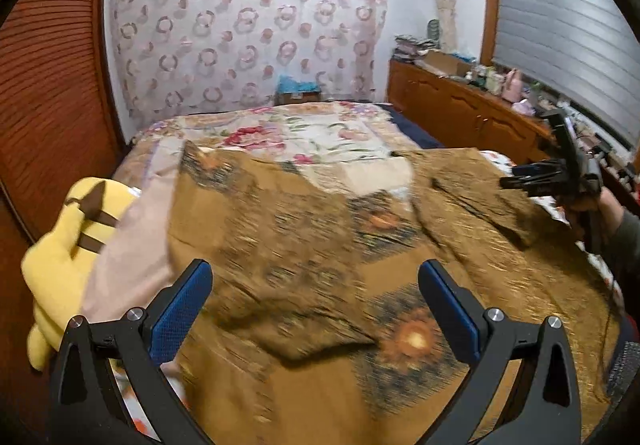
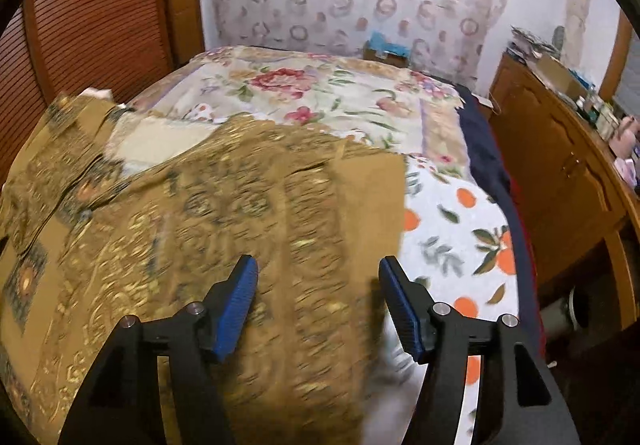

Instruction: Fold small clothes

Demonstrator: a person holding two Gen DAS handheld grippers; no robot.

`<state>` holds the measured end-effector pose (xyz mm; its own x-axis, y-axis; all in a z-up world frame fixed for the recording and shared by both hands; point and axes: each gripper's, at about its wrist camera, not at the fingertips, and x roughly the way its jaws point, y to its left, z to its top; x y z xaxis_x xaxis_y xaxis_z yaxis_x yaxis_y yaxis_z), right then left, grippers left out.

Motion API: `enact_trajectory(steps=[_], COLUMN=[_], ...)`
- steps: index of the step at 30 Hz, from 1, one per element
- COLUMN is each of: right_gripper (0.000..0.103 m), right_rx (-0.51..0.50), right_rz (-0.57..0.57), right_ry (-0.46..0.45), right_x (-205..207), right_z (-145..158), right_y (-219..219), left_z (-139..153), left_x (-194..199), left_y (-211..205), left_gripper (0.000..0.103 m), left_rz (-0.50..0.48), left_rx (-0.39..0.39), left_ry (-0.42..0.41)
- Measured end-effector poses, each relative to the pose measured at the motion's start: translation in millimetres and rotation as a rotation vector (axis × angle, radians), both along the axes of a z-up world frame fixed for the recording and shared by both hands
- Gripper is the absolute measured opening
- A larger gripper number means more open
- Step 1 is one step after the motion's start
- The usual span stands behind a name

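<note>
- Both grippers released: my left gripper (image 1: 315, 305) and right gripper (image 2: 318, 303) hang with pads spread, nothing between them.
- Brown patterned garment (image 1: 320, 245) lies spread across the near bed (image 2: 452, 229).
- Yellow plush toy (image 1: 68, 245) sits at its left edge.

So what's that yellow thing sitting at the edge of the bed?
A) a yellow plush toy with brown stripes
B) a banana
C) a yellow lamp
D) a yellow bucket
A: the yellow plush toy is soft-looking with brown stripes on it, lying at the left edge of the bed beside the brown patterned cloth.
</note>
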<state>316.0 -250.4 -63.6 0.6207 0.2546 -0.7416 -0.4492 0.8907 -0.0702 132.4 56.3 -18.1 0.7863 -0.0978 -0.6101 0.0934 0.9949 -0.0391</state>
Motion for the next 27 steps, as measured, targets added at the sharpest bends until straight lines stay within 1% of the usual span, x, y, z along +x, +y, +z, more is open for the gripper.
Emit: enact_trajectory(steps=[4,9,10,14,16,17,18,19,20,22,24,27], right_gripper=[0.065,0.065,0.065,0.065,0.065,0.065,0.065,0.065,0.065,0.065,0.065,0.065], right_rx=[-0.007,-0.003,-0.001,0.023,0.023,0.021,0.021,0.024,0.027,0.025,0.034,0.031], right_rz=[-0.010,-0.021,-0.021,-0.020,-0.013,-0.009,-0.007,-0.006,-0.004,-0.003,-0.006,-0.002], right_ry=[0.006,0.030,0.035,0.054,0.053,0.051,0.051,0.053,0.055,0.055,0.059,0.063], right_x=[25,55,59,70,73,75,76,78,76,78,82,86], right_z=[-2,-15,-17,-21,-21,-22,-22,-23,-22,-20,-21,-21], right_y=[-5,-6,-6,-1,1,3,4,2,2,-1,-3,-2], left_z=[-1,-6,-8,-15,-17,-18,-20,-20,-23,-26,-29,-32], left_x=[27,57,63,82,90,93,97,99,103,109,115,121], left_y=[25,44,49,66,73,76,79,82,85,89,92,95], left_gripper=[0.103,0.103,0.099,0.092,0.084,0.082,0.078,0.072,0.069,0.057,0.051,0.050], left_rz=[0.029,0.062,0.067,0.082,0.088,0.088,0.086,0.084,0.081,0.084,0.080,0.079], left_rx=[-0.010,0.021,0.021,0.005,-0.004,-0.008,-0.012,-0.016,-0.020,-0.031,-0.045,-0.064], left_ry=[0.032,0.067,0.076,0.110,0.124,0.130,0.136,0.140,0.152,0.166,0.180,0.190])
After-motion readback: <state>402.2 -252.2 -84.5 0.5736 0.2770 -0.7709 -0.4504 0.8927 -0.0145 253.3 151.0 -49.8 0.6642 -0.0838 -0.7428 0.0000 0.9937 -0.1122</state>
